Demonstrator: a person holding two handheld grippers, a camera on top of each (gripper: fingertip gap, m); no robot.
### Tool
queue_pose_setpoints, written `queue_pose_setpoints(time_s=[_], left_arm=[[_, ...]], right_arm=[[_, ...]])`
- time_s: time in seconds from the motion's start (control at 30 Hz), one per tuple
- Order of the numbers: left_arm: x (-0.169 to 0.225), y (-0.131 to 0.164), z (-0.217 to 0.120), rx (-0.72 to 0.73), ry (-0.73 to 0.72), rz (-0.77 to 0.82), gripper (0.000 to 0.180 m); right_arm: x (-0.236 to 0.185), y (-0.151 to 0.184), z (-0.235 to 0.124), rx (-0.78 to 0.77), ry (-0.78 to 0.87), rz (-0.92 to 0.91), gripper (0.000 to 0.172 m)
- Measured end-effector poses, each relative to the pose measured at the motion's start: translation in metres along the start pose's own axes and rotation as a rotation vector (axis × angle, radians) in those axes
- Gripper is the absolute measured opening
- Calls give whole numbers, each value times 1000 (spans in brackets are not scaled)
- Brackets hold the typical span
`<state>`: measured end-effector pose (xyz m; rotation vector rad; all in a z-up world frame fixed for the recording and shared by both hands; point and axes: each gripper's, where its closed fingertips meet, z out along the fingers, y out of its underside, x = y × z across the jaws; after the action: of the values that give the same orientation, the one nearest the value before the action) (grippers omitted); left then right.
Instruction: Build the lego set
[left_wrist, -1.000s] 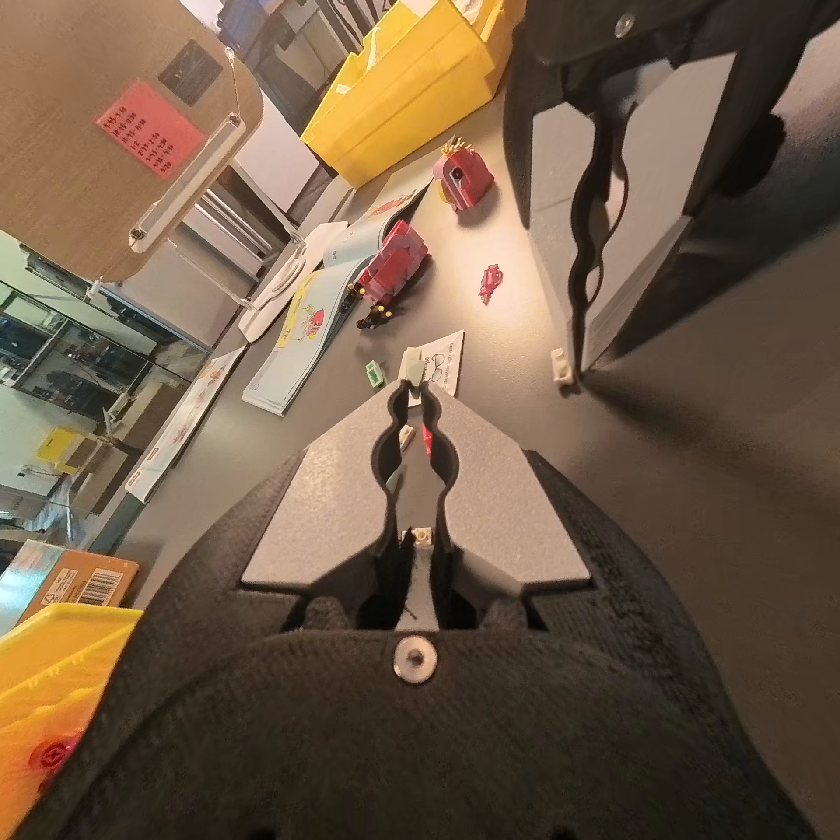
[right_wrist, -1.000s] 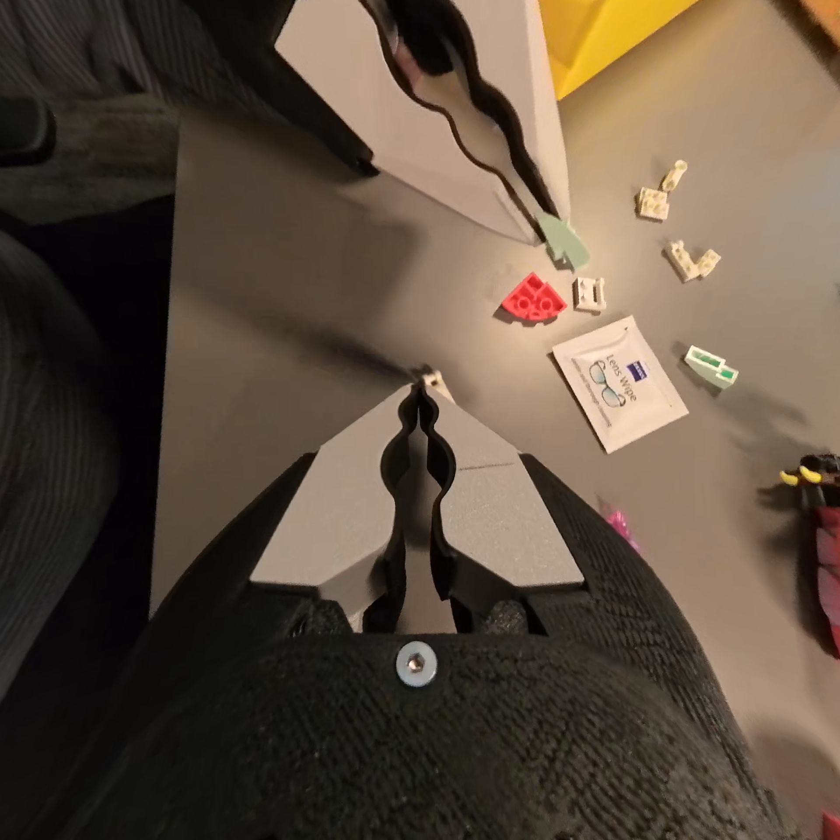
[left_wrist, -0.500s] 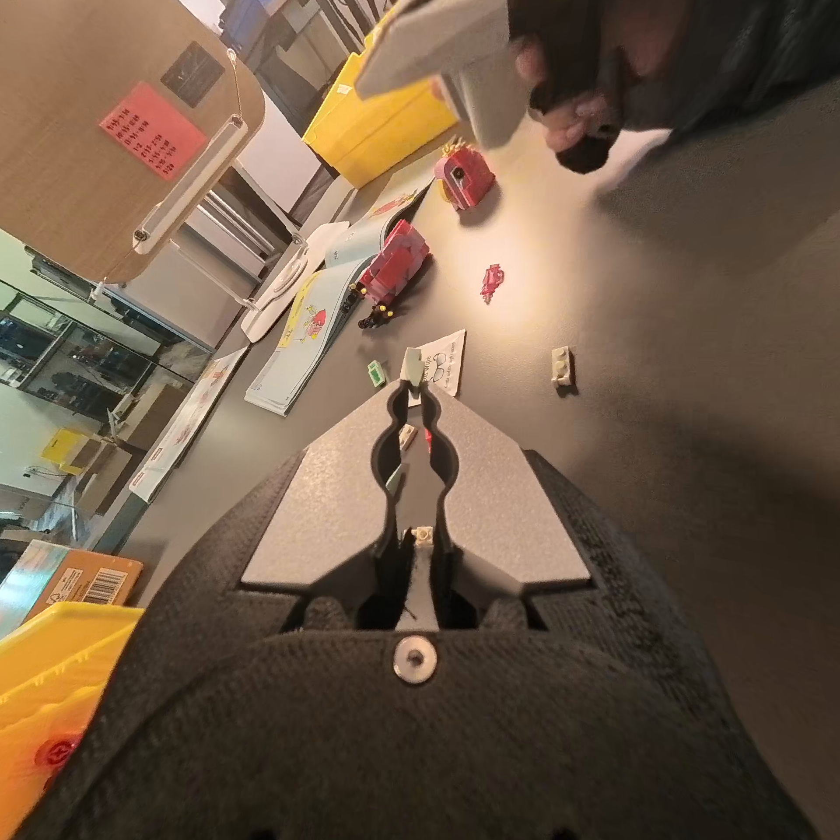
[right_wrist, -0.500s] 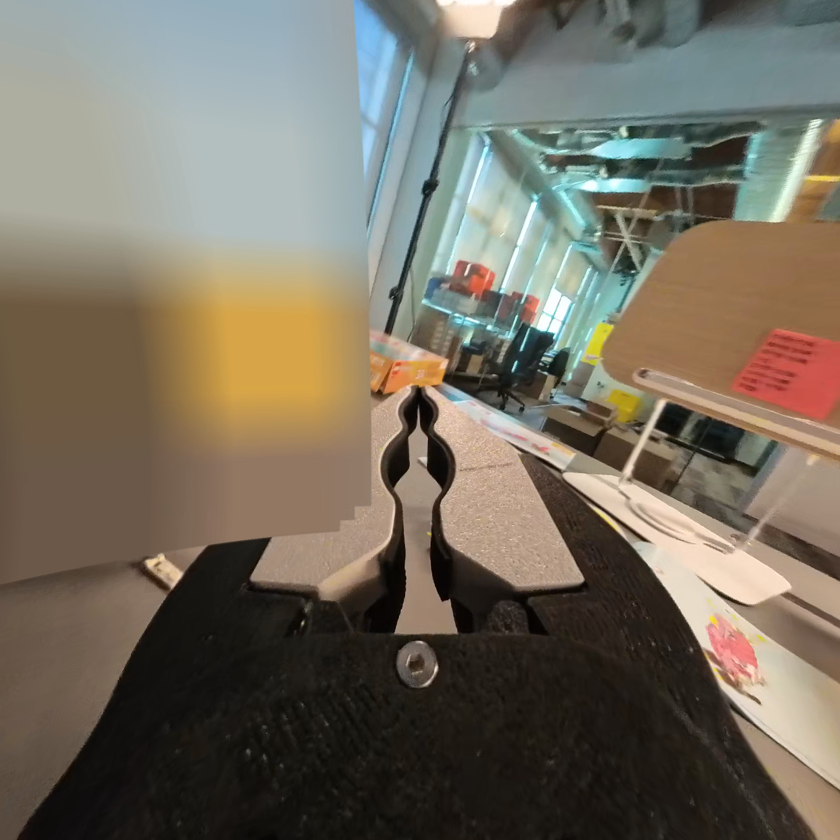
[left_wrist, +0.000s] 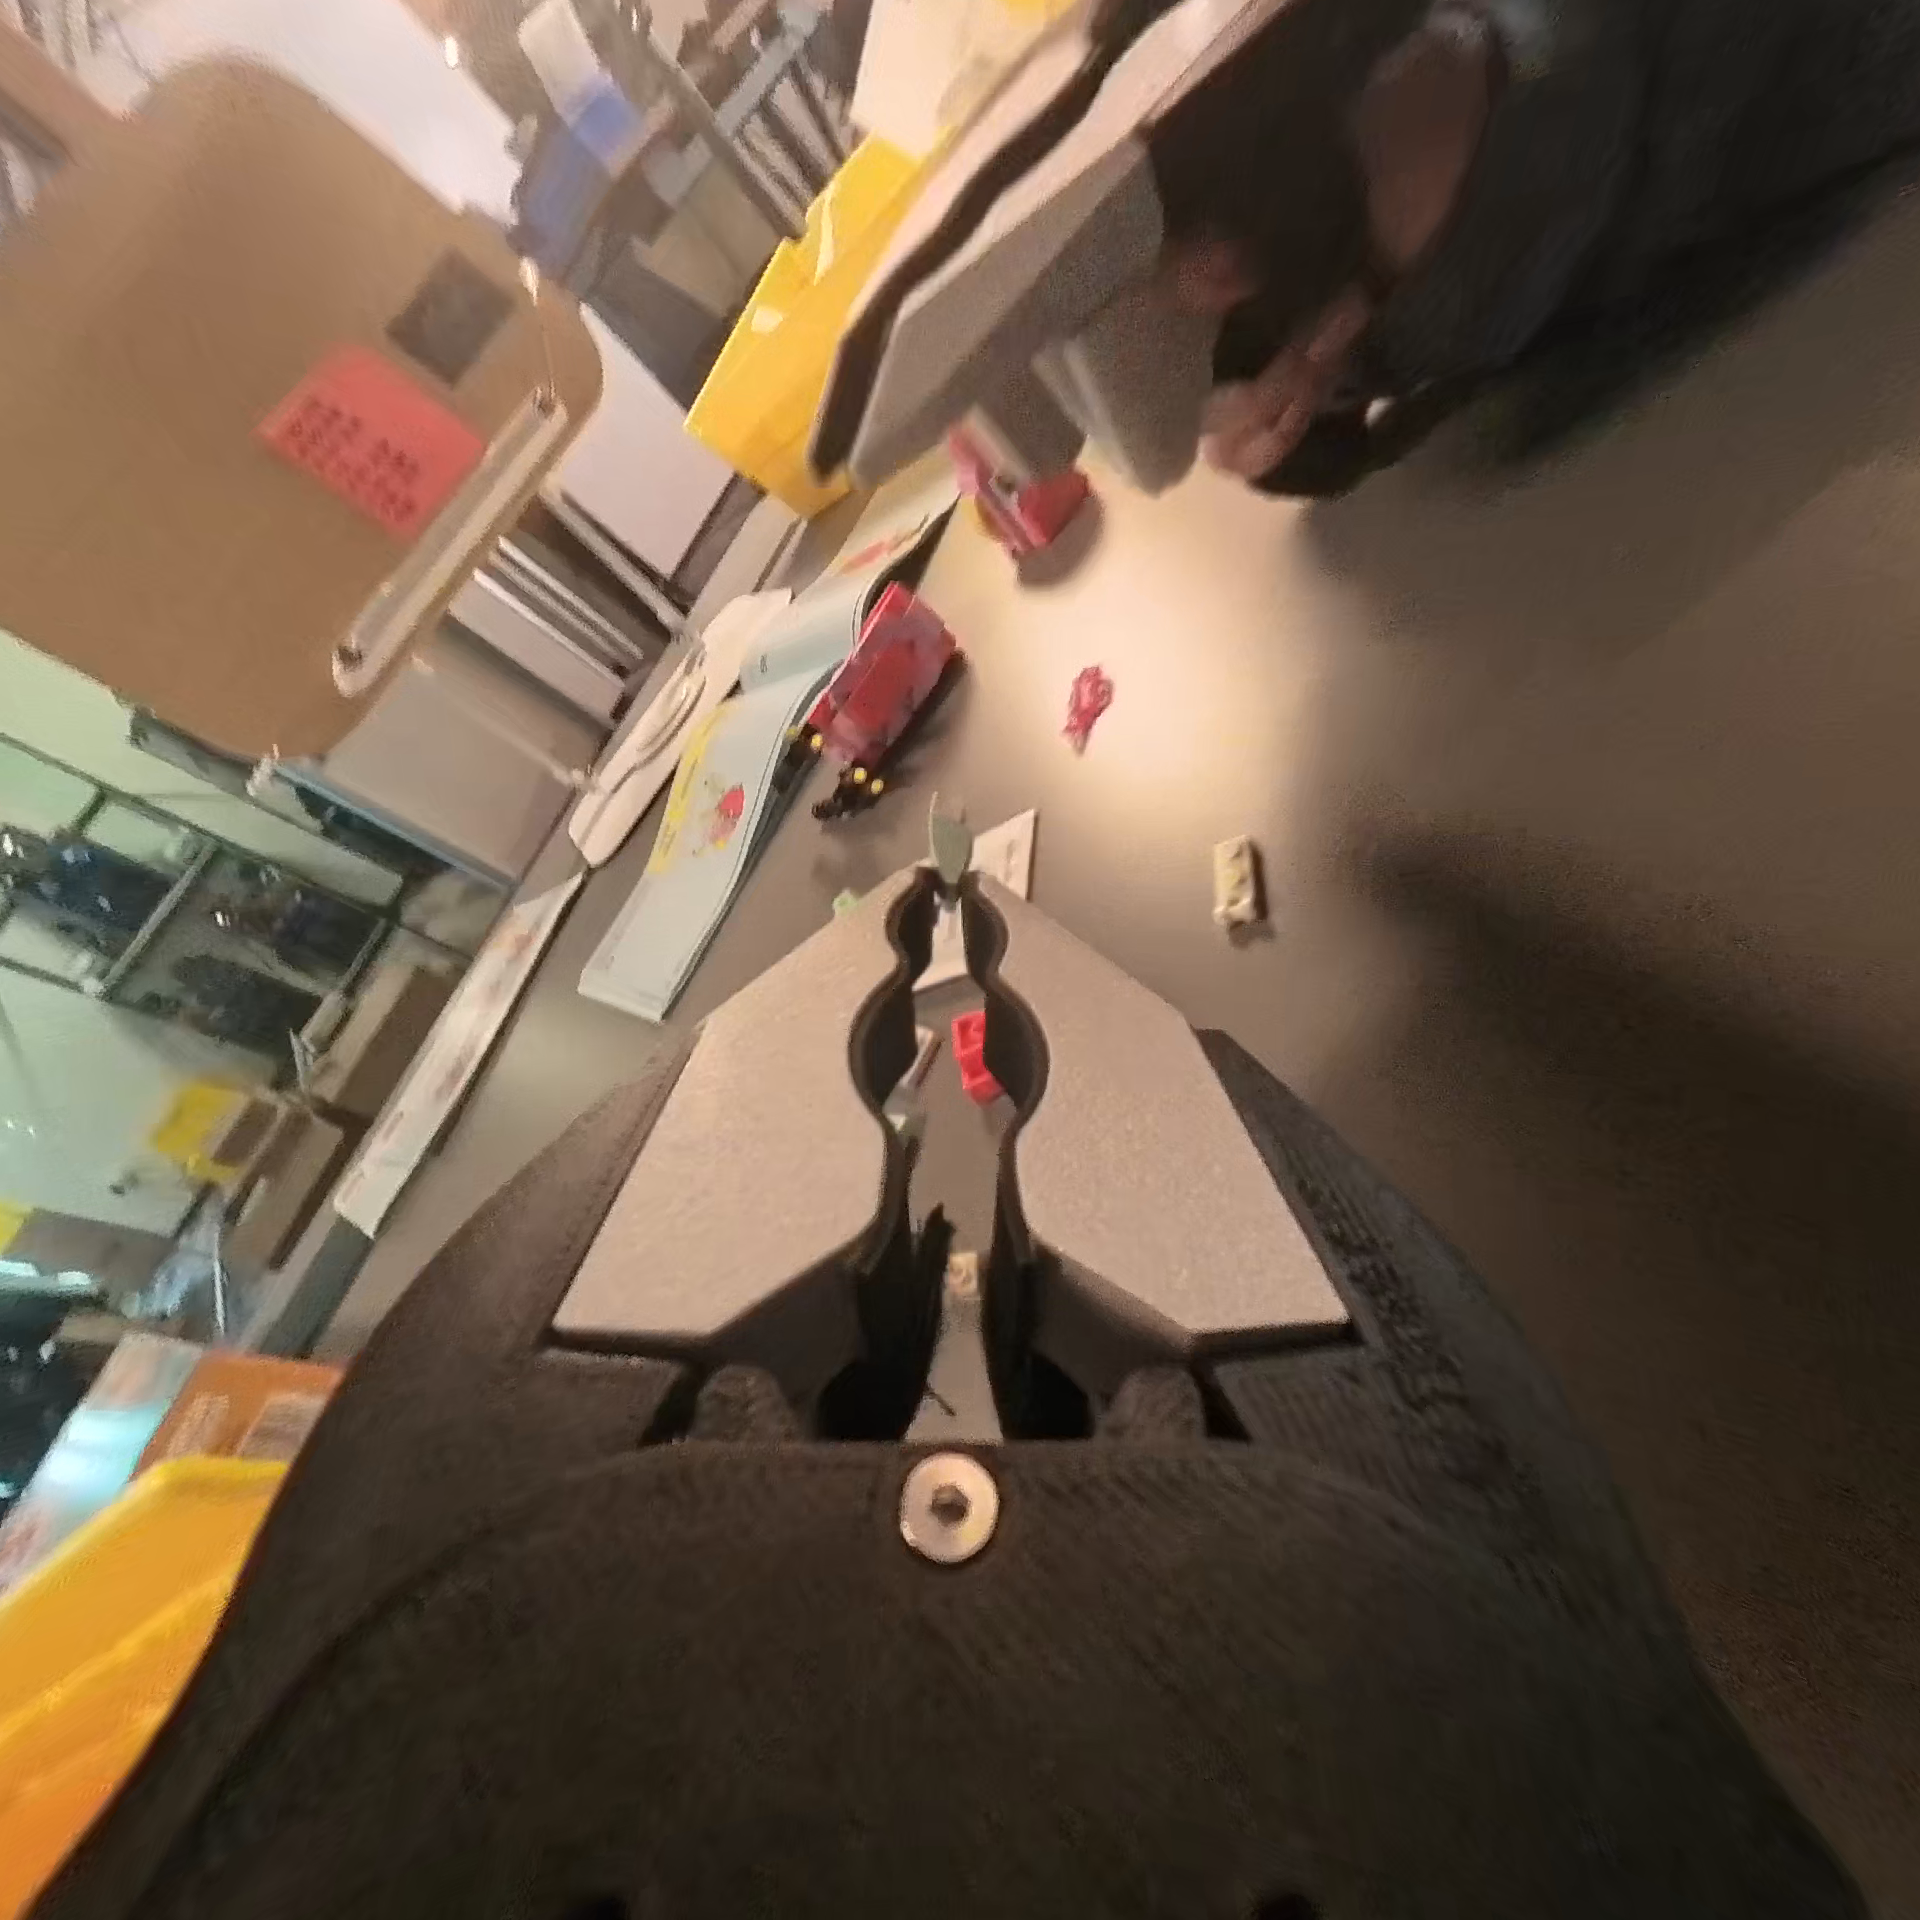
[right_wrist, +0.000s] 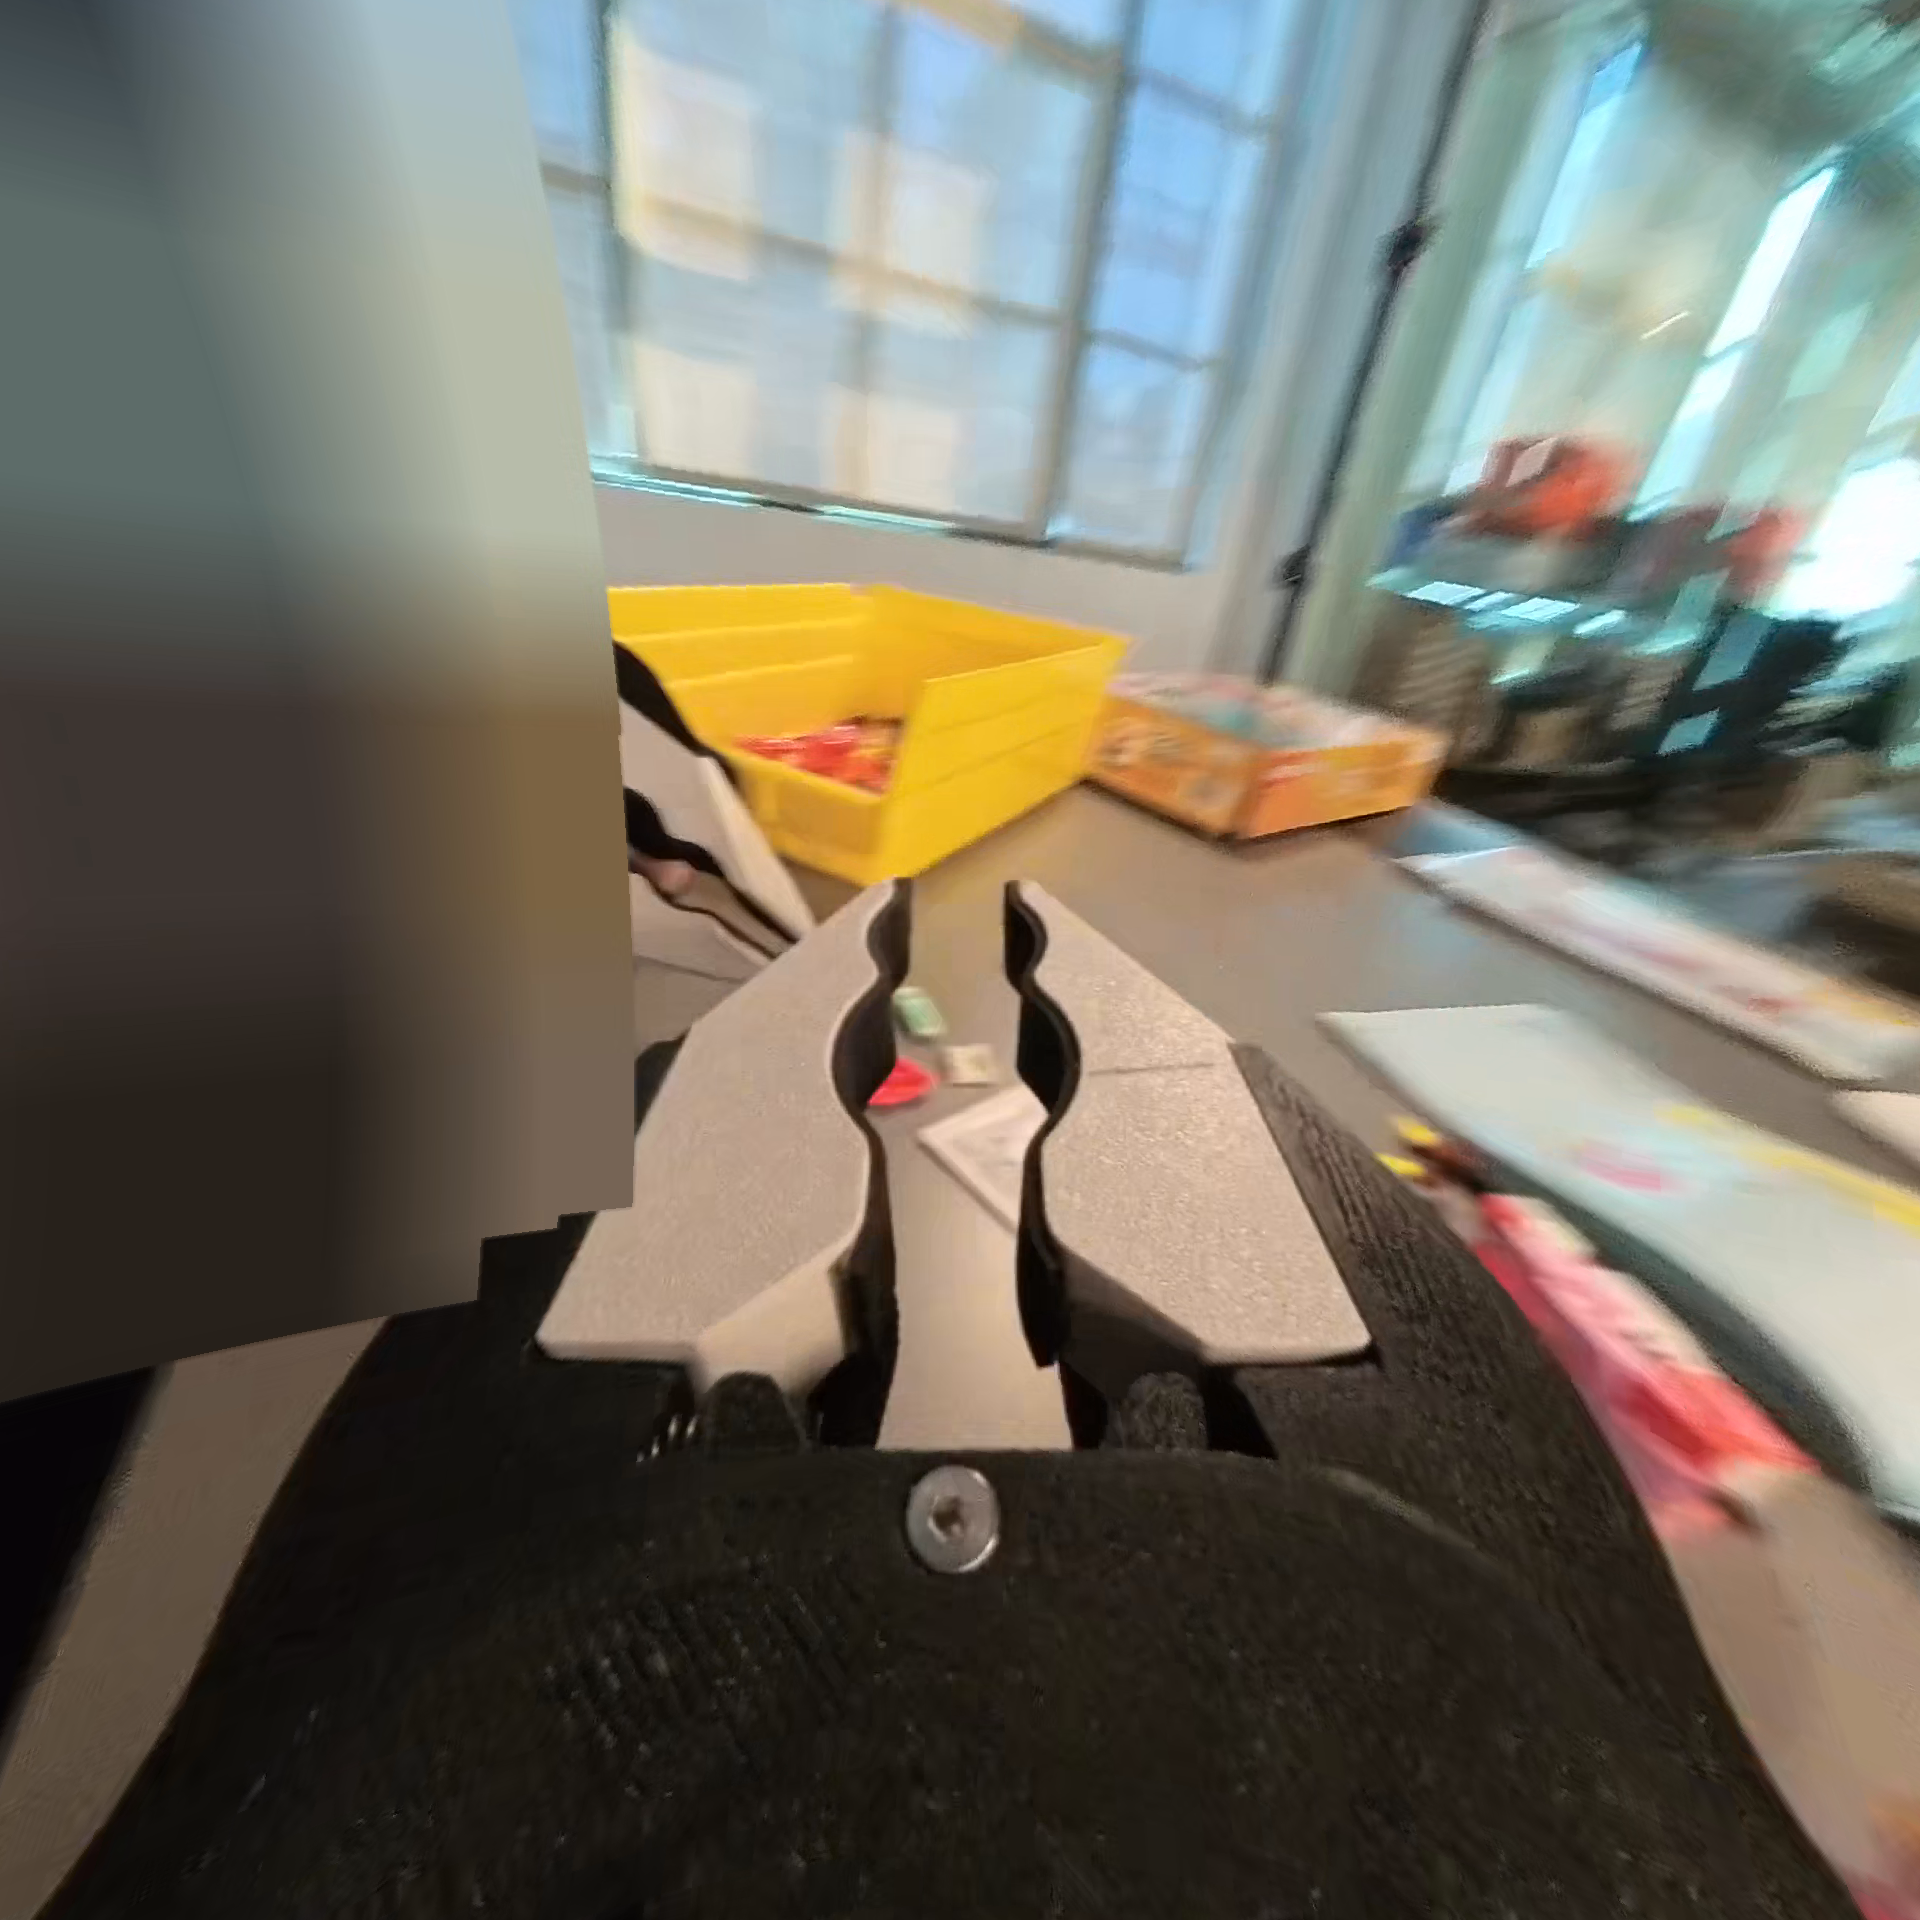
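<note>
Two grippers show over a dark grey table (left_wrist: 1558, 935). Nearest in the left wrist view, the left gripper (left_wrist: 948, 883) has its fingertips closed on a small pale green piece (left_wrist: 948, 847), which sticks out past the tips above the table. Through the slot between its fingers a red brick (left_wrist: 975, 1049) lies on the table below, and a white packet (left_wrist: 1013, 852) lies just beyond the tips. A cream brick (left_wrist: 1238, 878) sits alone to the right of them, and a small pink piece (left_wrist: 1086, 707) lies farther off. Beyond the packet a red model (left_wrist: 888, 681) rests beside an open booklet (left_wrist: 707, 831), with another red model (left_wrist: 1029, 509) behind it near a yellow bin (left_wrist: 769, 416). High at the far side the right gripper (left_wrist: 831, 436) hangs in the air, held by a hand (left_wrist: 1288, 343). In the right wrist view the right gripper's (right_wrist: 954, 894) fingers stand apart with nothing between the pads; a green brick (right_wrist: 920, 1013), a red piece (right_wrist: 902, 1086) and the packet (right_wrist: 987, 1138) lie on the table (right_wrist: 1195, 894) under them. Farther back stand a yellow bin (right_wrist: 977, 727) holding red parts and an orange box (right_wrist: 1278, 769).
</note>
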<state>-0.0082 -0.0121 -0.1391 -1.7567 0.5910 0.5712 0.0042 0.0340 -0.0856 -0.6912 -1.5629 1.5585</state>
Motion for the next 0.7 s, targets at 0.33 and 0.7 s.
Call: queue_pose_setpoints(time_s=[0.33,0.7], left_arm=[[14,-16,0,71,9,162,3],[18,-17,-1,77,33,116,4]], right_arm=[[-42,32,22,-267,-410,373,16],[-55,39,15,-348,-504,407,7]])
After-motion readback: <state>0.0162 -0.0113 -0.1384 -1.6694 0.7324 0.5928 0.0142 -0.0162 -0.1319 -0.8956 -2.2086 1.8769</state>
